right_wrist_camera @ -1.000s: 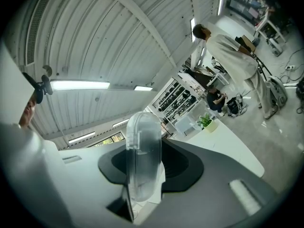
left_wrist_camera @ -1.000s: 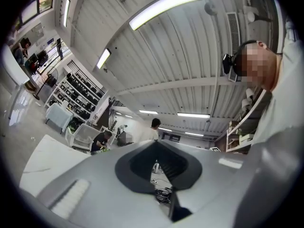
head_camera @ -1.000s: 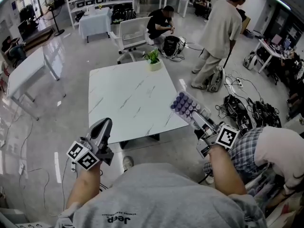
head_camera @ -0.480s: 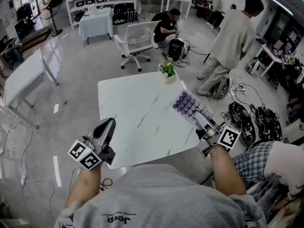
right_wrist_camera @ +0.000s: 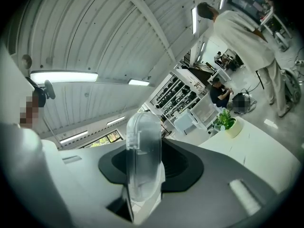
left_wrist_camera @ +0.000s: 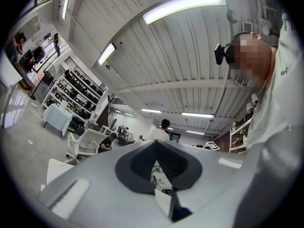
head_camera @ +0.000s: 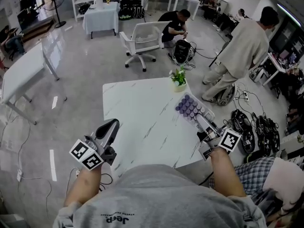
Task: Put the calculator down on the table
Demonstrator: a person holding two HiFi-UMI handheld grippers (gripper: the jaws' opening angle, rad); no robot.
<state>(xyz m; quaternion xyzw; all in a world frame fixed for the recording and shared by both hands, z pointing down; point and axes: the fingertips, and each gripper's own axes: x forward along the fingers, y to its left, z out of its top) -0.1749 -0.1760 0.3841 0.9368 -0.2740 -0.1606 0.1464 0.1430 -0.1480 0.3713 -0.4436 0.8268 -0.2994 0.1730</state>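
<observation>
The calculator (head_camera: pixel 189 107), clear-cased with purple keys, sticks forward out of my right gripper (head_camera: pixel 203 123), which is shut on its near end. It hangs over the right side of the white marble table (head_camera: pixel 137 113). In the right gripper view the calculator (right_wrist_camera: pixel 142 146) stands edge-on between the jaws of the right gripper (right_wrist_camera: pixel 142 179), with the table (right_wrist_camera: pixel 256 151) beyond. My left gripper (head_camera: pixel 111 126) is at the table's near left edge, its jaws together with nothing in them. In the left gripper view the left gripper (left_wrist_camera: pixel 156 167) points level across the room.
A small potted plant (head_camera: pixel 179 77) stands at the table's far right corner. A white office chair (head_camera: pixel 142 39) is beyond the table. One person stands (head_camera: pixel 242 51) at the right and another crouches (head_camera: pixel 175 23) behind. Bags and cables (head_camera: pixel 247 122) lie on the floor at right.
Both grippers and the head view have moved forward, so the table is nearer. The calculator has gone from beside the table's right corner to over its right side. Both grips are unchanged.
</observation>
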